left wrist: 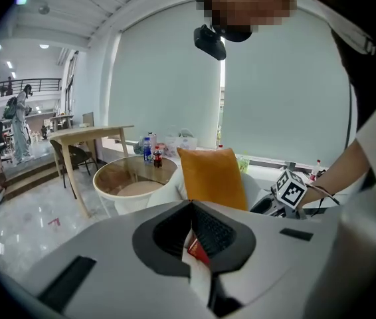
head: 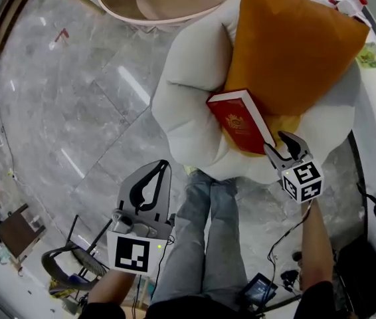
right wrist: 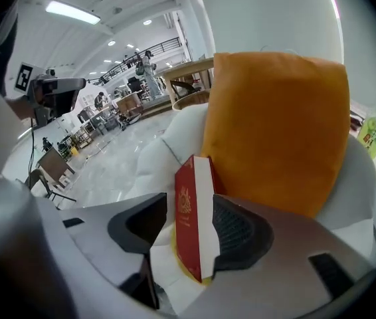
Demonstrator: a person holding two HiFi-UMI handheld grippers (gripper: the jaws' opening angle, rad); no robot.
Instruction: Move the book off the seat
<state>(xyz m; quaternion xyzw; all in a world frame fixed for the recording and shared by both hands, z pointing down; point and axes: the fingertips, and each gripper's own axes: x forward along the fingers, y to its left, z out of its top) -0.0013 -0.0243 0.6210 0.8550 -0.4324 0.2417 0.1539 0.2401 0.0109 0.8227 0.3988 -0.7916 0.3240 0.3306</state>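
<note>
Head view
- Right gripper [head: 285, 147]: low at the seat's front edge, its fingers spread, tips at the book's near corner.
- Book [head: 240, 121]: red, lying on the seat just ahead of the right fingers, leaning against the cushion.
- Cushion [head: 293, 45]: orange, beyond the book, far side from the right fingers.
- Seat [head: 187, 102]: white and padded, under the book and the cushion.
- Left gripper [head: 161, 167]: held off the seat over the floor [head: 75, 105], fingers clenched tip to tip, nothing in them; the book was well apart, ahead and to their right.
- Legs [head: 204, 238]: the person's, between the two grippers.

Left gripper view
- Fingers [left wrist: 220, 232]: tips met, nothing grasped.
- Book: only a red sliver showed far beyond the fingers, through the gap under their tips.
- Round tabletop [left wrist: 129, 178]: far ahead, left of the fingers, with bottles [left wrist: 152, 156] at its far rim.
- Cushion: upright straight ahead, well past the fingertips.

Right gripper view
- Fingers [right wrist: 238, 235]: released and apart.
- Book: on edge between the fingers, pages close beside the right finger, a clear gap to the left one; not gripped.
- Cushion: right behind the book, above the right finger.
- Green bottle [right wrist: 375, 132]: far off to the right of the fingers.
</note>
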